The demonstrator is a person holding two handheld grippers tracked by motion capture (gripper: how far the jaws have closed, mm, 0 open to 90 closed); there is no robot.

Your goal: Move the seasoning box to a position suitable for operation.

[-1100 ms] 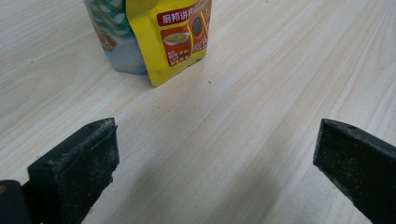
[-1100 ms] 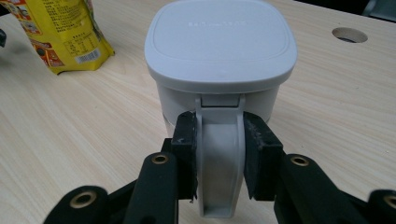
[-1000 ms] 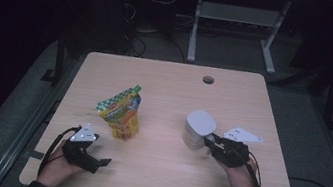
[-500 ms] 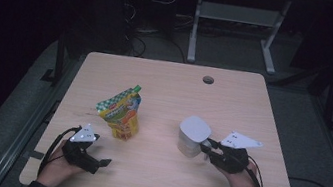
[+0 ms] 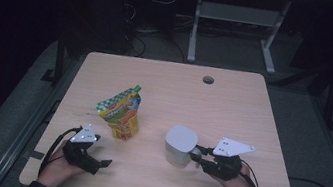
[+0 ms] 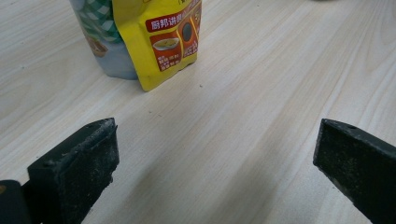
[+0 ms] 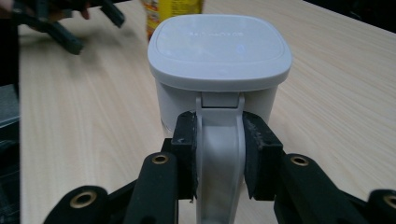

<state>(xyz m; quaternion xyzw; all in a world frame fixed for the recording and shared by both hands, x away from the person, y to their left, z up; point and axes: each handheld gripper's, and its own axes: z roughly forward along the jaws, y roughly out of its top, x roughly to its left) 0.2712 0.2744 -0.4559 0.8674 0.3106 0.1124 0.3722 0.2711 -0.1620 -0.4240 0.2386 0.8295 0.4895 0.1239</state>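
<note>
White jug (image 5: 180, 145) and right gripper (image 5: 199, 157) have shifted left and toward the person's edge of the wooden table (image 5: 233, 109); left gripper (image 5: 105, 165) hasn't moved. Right gripper view: jaws clamped on the jug's flat vertical handle (image 7: 218, 154), smooth plastic, rounded-square lid with faint embossed lettering, unreadable. Left gripper view: jaws wide apart, nothing between; glossy yellow pouch (image 6: 156, 37) ahead, green check, Chinese print on red. High view: pouch (image 5: 120, 114) upright left of the jug.

white lidded jug (image 5: 180, 145) | upright, lid shut | near table edge | handle (image 7: 219, 154) clamped
</note>
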